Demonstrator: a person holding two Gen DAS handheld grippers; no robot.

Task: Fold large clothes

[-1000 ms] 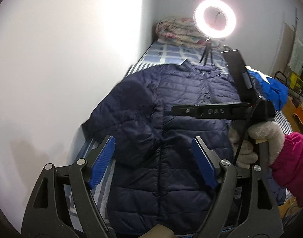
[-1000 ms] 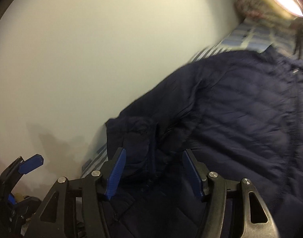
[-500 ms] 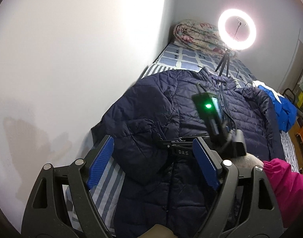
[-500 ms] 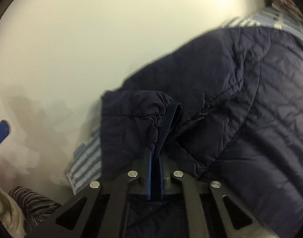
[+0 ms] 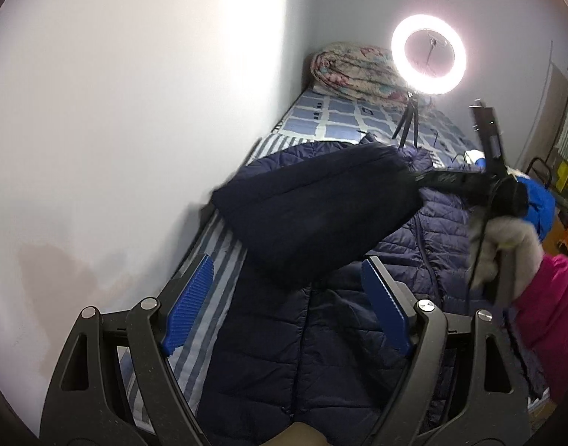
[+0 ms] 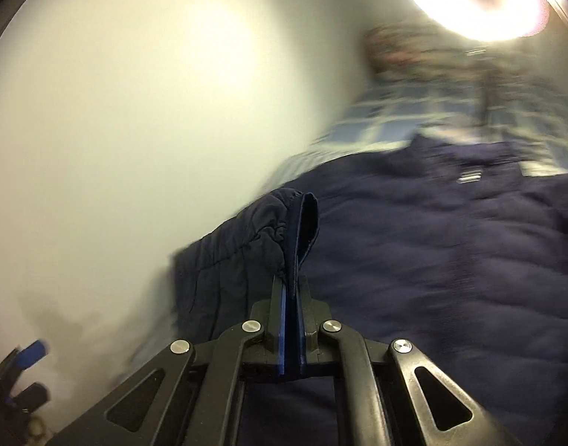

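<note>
I've got the right claw (image 6: pixel 291 319) clamped on the cuff (image 6: pixel 300 230) to carry that sleeve (image 5: pixel 317 208) across the navy puffer jacket (image 5: pixel 358 334) lying flat on the bed (image 5: pixel 209 256), left claw (image 5: pixel 284 308) hanging apart and empty above the hem.

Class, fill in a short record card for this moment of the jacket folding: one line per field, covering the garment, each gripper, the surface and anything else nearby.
garment: navy puffer jacket, lying spread on the bed
sleeve: sleeve lifted and drawn across the jacket front
right gripper: right gripper, jaws shut on the sleeve cuff
left gripper: left gripper, jaws open, holding nothing, above the jacket hem
surface: striped and checked bedsheet
nearby: ring light on a tripod, rolled quilt at the far end, blue garment beside the jacket
</note>
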